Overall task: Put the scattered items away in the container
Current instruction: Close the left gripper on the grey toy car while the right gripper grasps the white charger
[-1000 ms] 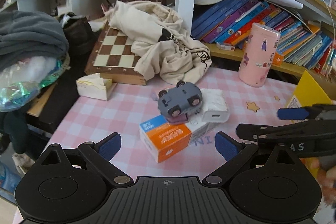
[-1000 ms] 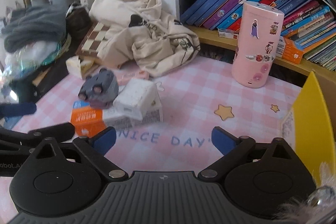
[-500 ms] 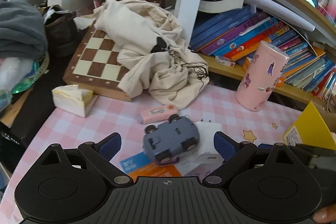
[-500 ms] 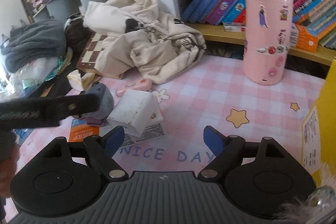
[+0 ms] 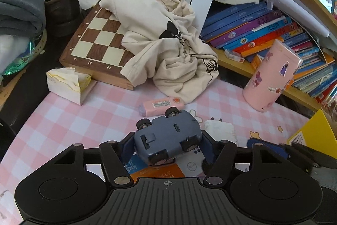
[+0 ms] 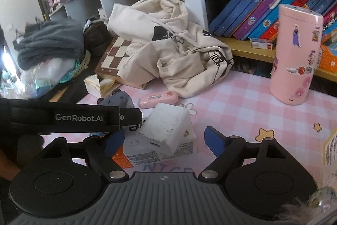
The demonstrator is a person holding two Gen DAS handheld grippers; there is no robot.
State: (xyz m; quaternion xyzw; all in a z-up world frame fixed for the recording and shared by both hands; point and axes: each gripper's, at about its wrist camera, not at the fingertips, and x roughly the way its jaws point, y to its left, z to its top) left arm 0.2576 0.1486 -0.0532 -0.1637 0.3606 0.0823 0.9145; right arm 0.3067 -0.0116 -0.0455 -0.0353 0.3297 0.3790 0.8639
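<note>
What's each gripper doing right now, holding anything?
Left gripper: shut on the upside-down grey toy car.
Right gripper: open, holding nothing, fingers either side of the white charger.

"GenRobot.AI" on left hand-held gripper (image 6: pixel 130 119); "NICE" on mat (image 6: pixel 242 102).

Toy car (image 5: pixel 167 137): grey-blue plastic, smooth, slight sheen; left gripper (image 5: pixel 167 146) matt black plastic, ribbed housing, blue pads (image 5: pixel 127 146) look rubbery; right gripper (image 6: pixel 163 139) same matt black finish; charger block (image 6: pixel 168 125) white plastic, scuffed and dull; box (image 6: pixel 147 156) printed card, semi-gloss; table cover (image 5: pixel 69 119) pink check, smooth; hoodie (image 5: pixel 160 39) cream cloth, soft, creased; chessboard (image 5: pixel 99 43) varnished wood; pink canister (image 6: pixel 294 54) glossy, stickered; eraser (image 5: pixel 161 105) pink, matt.
</note>
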